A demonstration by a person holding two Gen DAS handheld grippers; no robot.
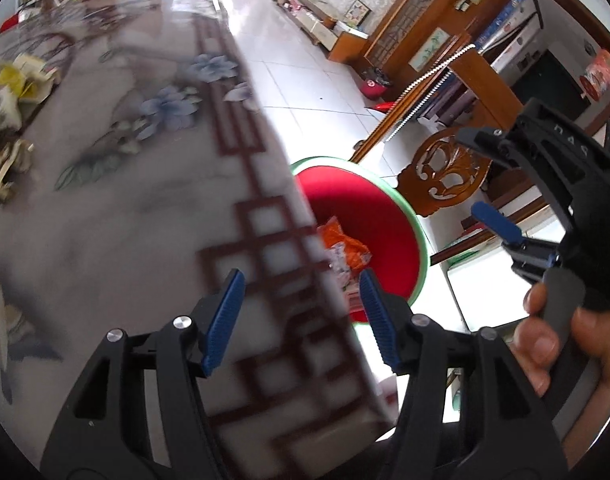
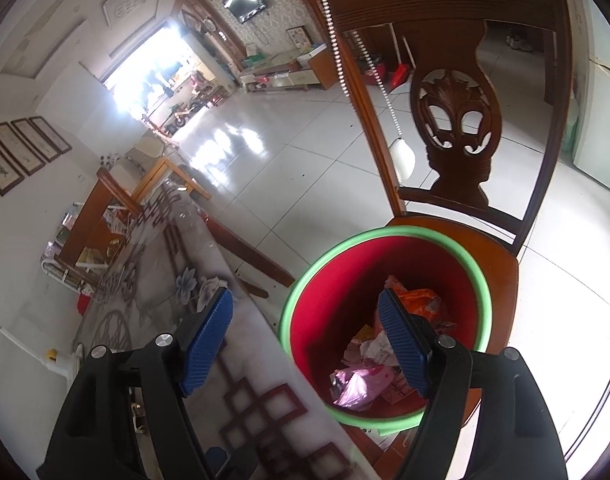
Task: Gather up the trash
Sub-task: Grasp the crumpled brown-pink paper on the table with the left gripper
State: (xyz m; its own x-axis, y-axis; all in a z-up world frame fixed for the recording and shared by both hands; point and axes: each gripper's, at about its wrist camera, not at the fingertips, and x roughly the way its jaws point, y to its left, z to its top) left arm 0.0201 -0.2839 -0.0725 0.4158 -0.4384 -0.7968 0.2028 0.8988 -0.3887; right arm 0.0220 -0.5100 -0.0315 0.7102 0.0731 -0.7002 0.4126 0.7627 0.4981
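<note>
Bright daylight from doorway [image 2: 161, 68]; glare on floor tiles [image 2: 233, 140]; tabletop [image 1: 125, 200] motion-blurred; fisheye edges warped.

A red, green-rimmed bin [image 2: 385, 264] on the chair seat holds crumpled wrappers [image 2: 369, 376]; more trash [image 1: 13, 92] litters the table.

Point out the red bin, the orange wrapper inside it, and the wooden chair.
red bin [image 2: 385, 236]: right wrist view, on the far part of its green rim.
orange wrapper [image 2: 423, 300]: right wrist view, on its crumpled top, inside the bin.
wooden chair [image 2: 455, 120]: right wrist view, on the carved centre of its backrest.
</note>
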